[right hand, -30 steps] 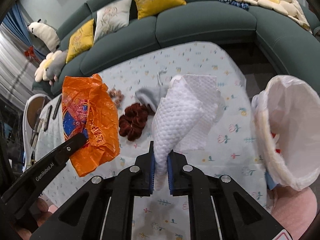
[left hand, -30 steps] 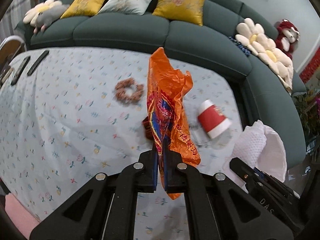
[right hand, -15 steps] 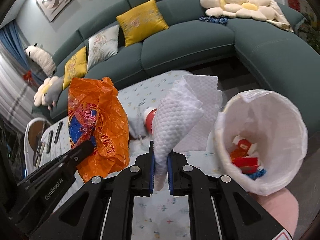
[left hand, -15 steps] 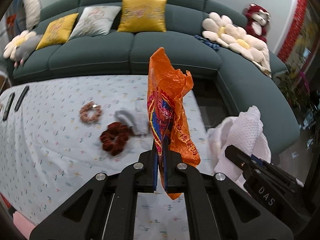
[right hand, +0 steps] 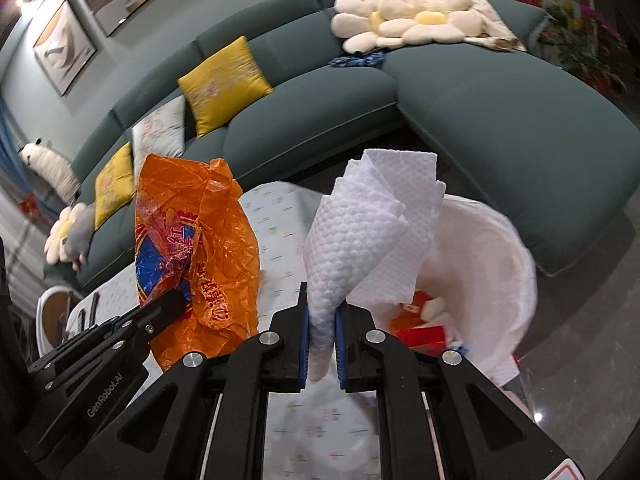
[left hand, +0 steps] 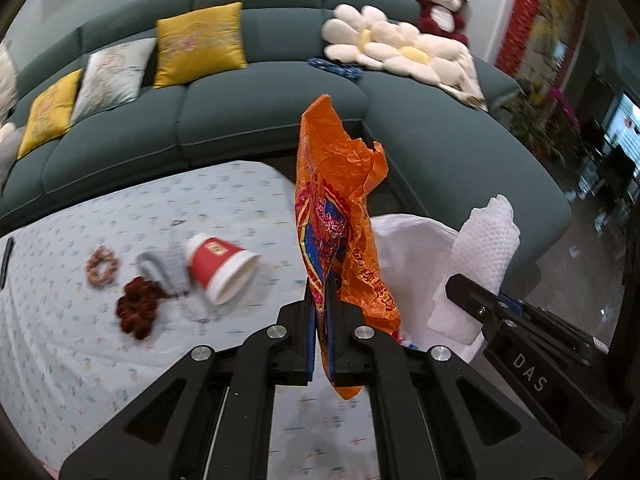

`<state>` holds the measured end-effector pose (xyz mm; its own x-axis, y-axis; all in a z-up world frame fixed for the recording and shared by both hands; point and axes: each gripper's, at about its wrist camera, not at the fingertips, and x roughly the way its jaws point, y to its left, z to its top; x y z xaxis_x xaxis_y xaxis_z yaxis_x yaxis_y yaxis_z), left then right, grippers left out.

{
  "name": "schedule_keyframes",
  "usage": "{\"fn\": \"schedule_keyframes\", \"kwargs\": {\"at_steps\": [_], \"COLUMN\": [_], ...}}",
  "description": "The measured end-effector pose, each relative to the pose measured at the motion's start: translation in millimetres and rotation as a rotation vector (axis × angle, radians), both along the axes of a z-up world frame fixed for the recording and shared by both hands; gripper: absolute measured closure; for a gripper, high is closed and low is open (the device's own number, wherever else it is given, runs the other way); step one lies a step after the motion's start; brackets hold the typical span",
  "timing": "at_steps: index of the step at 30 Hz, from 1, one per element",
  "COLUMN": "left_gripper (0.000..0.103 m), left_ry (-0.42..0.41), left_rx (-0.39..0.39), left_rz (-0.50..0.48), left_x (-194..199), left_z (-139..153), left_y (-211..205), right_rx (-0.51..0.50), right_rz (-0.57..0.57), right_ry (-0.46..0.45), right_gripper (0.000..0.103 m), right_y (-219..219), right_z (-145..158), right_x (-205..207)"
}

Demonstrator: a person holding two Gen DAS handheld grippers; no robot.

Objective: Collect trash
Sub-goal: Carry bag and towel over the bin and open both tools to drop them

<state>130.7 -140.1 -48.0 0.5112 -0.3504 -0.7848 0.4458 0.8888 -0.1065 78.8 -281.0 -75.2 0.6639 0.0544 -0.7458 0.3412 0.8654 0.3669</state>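
Behind the bench (left hand: 120, 360) with its flowered cloth stands a dark green sofa (left hand: 260, 120) with yellow cushions. On the cloth lie a red paper cup (left hand: 220, 268) on its side and two hair ties. The left gripper (left hand: 320, 320) has its jaws clenched on an orange plastic bag (left hand: 340, 216) held upright, and just beside it the right gripper (right hand: 322, 340), also pointing forward, is grasping a white paper towel (right hand: 360, 232) above the rim of a white-lined trash bin (right hand: 500, 264).

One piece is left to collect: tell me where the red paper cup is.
In the left wrist view, the red paper cup lies tipped over on the floral tablecloth, left of the held orange plastic wrapper and beside the grey cloth.
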Motion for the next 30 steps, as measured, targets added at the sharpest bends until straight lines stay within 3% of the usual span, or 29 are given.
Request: {"fn": "schedule_keyframes", "kwargs": {"at_steps": [13, 14, 16, 19, 30], "left_gripper": [0.096, 0.094, 0.078, 0.065, 0.06], "left_ry": [0.062, 0.06, 0.056, 0.057, 0.052], "left_rx": [0.0, 0.002, 0.013, 0.01, 0.005], "left_rz": [-0.086, -0.085, -0.078, -0.058, -0.004], "left_x": [9, 10, 11, 14, 20], "left_z": [-20, -21, -23, -24, -24], "left_y": [-60, -61, -63, -62, -39], "right_rx": [0.024, 0.024, 0.025, 0.03, 0.025], "right_rz": [-0.087, -0.091, -0.097, -0.101, -0.077], "right_ry": [0.04, 0.043, 0.049, 0.056, 0.056], "right_gripper": [0.092, 0.092, 0.09, 0.087, 0.082], "right_y": [-54, -56, -57, -58, -45], "right_z": [-23, -25, -27, -30, -31], "right_x": [-11, -10, -9, -7, 8]}}
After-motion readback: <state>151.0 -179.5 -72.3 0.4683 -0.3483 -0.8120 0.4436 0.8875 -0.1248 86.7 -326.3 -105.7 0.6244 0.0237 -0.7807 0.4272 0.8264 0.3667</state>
